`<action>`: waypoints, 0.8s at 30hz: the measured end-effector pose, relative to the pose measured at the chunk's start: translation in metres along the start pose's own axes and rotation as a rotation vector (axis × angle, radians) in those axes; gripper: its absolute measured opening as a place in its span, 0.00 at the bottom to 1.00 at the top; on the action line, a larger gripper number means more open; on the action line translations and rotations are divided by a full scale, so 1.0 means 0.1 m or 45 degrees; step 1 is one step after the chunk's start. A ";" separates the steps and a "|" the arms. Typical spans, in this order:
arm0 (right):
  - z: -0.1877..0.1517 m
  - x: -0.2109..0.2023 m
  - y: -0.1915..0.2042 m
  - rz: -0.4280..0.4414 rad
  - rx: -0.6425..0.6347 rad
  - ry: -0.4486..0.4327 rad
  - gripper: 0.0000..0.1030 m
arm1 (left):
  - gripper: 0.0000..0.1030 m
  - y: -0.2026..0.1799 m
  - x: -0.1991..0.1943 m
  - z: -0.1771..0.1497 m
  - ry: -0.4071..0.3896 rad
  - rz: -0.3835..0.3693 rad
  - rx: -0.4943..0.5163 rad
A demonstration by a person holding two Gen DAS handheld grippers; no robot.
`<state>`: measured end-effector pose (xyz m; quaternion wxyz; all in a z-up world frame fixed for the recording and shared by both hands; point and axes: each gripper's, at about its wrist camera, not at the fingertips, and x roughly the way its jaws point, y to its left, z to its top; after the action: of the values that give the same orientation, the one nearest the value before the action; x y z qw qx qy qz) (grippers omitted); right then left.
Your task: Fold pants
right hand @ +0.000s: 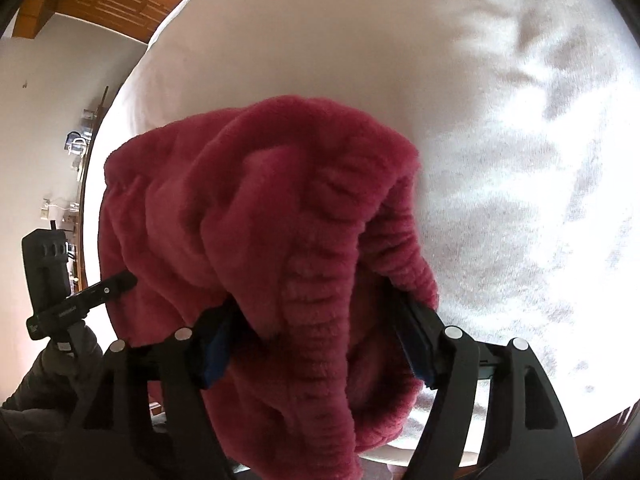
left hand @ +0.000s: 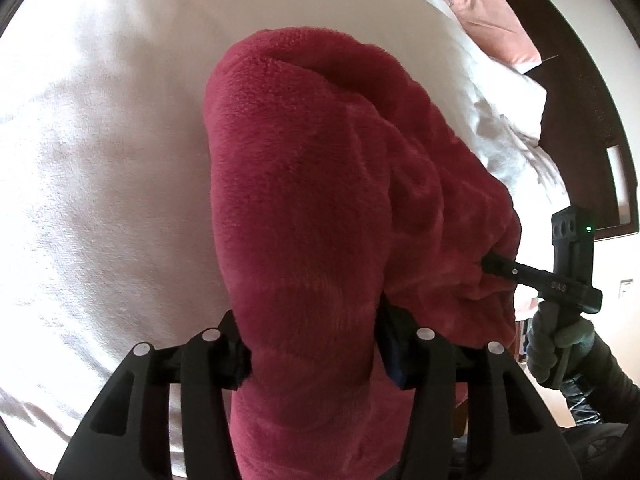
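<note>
Above the white bed [left hand: 100, 160], both the left gripper [left hand: 316, 360] and right gripper [right hand: 316, 348] are clamping the soft, bulky fleece pants [left hand: 304, 184] at six o'clock, likely slack and best held by the ribbed waistband [right hand: 316, 280].

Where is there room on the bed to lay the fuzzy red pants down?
The white bed cover is bare left of the red pants, and bare beyond them in the right wrist view. It is crowded toward the pink pillow and rumpled white bedding.
</note>
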<state>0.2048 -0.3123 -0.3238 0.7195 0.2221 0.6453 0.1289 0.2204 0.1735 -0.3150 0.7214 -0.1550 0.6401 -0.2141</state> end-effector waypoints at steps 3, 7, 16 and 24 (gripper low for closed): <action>-0.04 -0.13 0.06 0.002 0.002 -0.029 0.70 | 0.52 0.01 0.02 0.01 0.002 0.018 -0.010; -0.12 -0.35 0.00 0.034 0.025 -0.077 0.70 | 0.54 0.05 0.04 0.00 0.005 0.037 -0.012; -0.25 -0.31 -0.55 0.050 0.136 -0.031 0.91 | 0.58 0.01 0.09 0.02 0.012 0.074 -0.011; -0.17 0.19 -0.87 0.283 0.308 0.049 0.98 | 0.65 0.08 0.13 0.05 0.032 0.072 -0.038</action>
<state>0.1819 -0.3760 -0.3838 0.6563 0.3747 0.6411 0.1333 0.2279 0.1730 -0.3296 0.7166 -0.1450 0.6565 -0.1860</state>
